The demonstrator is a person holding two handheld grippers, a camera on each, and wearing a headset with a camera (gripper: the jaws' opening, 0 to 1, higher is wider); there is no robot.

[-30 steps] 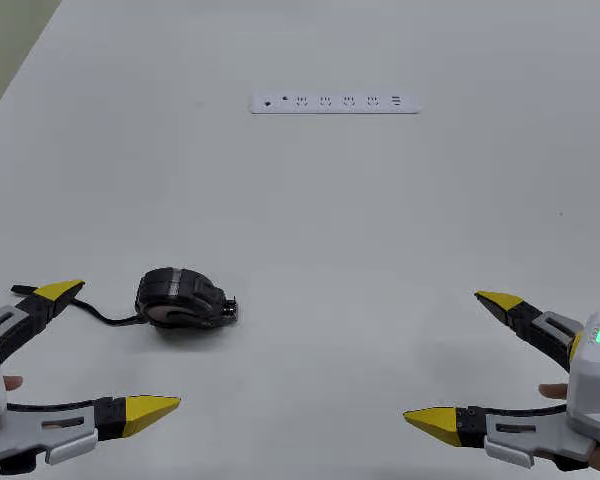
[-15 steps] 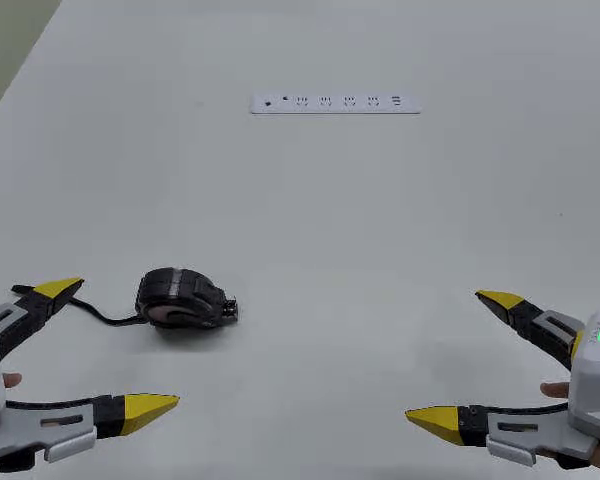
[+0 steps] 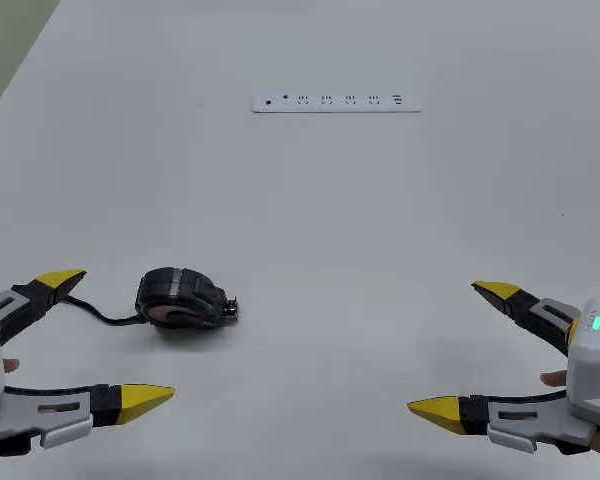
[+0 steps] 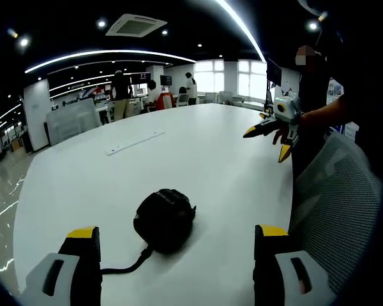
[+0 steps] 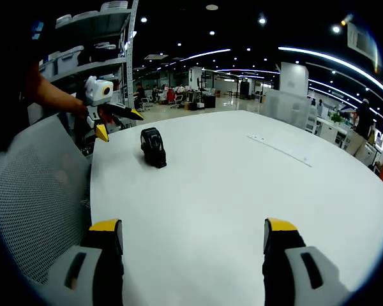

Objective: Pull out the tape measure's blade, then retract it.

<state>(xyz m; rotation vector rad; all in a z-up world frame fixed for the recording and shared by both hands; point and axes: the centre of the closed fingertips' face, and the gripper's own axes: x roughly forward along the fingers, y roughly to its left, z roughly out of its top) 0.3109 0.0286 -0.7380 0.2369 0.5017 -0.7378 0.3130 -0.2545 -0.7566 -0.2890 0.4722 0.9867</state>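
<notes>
A black tape measure (image 3: pixel 181 298) lies on the white table (image 3: pixel 360 220), its black wrist strap (image 3: pixel 105 315) trailing to the left. My left gripper (image 3: pixel 105 335) stands open just left of it, yellow-tipped jaws wide apart and nothing between them. From the left gripper view the tape measure (image 4: pixel 165 218) sits close ahead between the jaws of my left gripper (image 4: pixel 175 245). My right gripper (image 3: pixel 460 348) hovers open at the right, far from the tape measure (image 5: pixel 153 147). The right gripper view has the left gripper (image 5: pixel 118 121) beyond the right gripper's (image 5: pixel 195 236) own jaws.
A white power strip (image 3: pixel 336 102) lies flat at the far middle of the table. A mesh chair back (image 4: pixel 335 191) stands by the table's near edge. People and desks fill the office behind (image 4: pixel 150 92).
My left gripper has dropped slightly lower and left in the head view. The tape measure has not moved.
</notes>
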